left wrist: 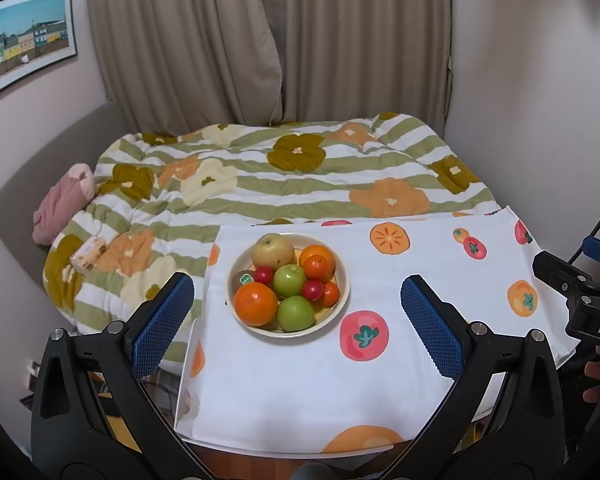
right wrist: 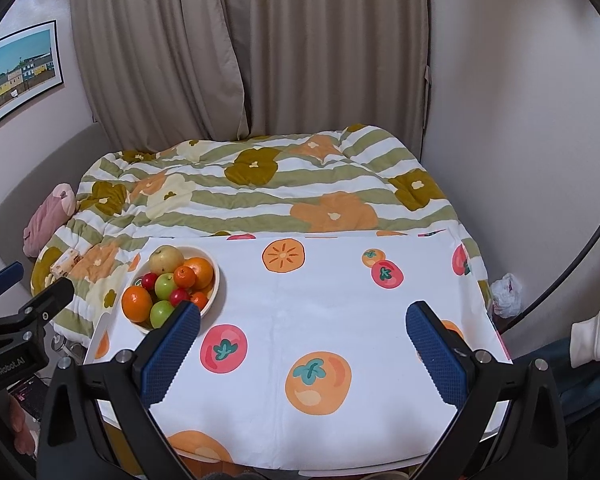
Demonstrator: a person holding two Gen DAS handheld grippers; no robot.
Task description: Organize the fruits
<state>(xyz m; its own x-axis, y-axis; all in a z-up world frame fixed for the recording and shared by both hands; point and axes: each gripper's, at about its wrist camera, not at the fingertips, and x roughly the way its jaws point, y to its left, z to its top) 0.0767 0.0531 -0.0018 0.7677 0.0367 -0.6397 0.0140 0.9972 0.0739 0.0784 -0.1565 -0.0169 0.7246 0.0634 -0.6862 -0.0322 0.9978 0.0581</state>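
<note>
A cream bowl (left wrist: 340, 292) stands on the white fruit-print tablecloth (left wrist: 300, 380), at the table's far left. It holds a yellow pear (left wrist: 273, 250), two big oranges (left wrist: 255, 303), two green apples (left wrist: 289, 280), small red fruits (left wrist: 313, 289) and a kiwi (left wrist: 242, 279). My left gripper (left wrist: 296, 312) is open and empty, above the table with the bowl between its fingers in view. My right gripper (right wrist: 303, 340) is open and empty over the cloth, right of the bowl (right wrist: 215, 292). The right gripper's body (left wrist: 580, 304) shows at the right edge of the left view.
A bed with a striped floral quilt (left wrist: 300, 176) lies beyond the table. A pink cushion (left wrist: 62, 204) and a small box (left wrist: 89, 255) lie on its left side. Curtains (left wrist: 268, 40) hang behind. A plastic bag (right wrist: 507, 294) sits at the right.
</note>
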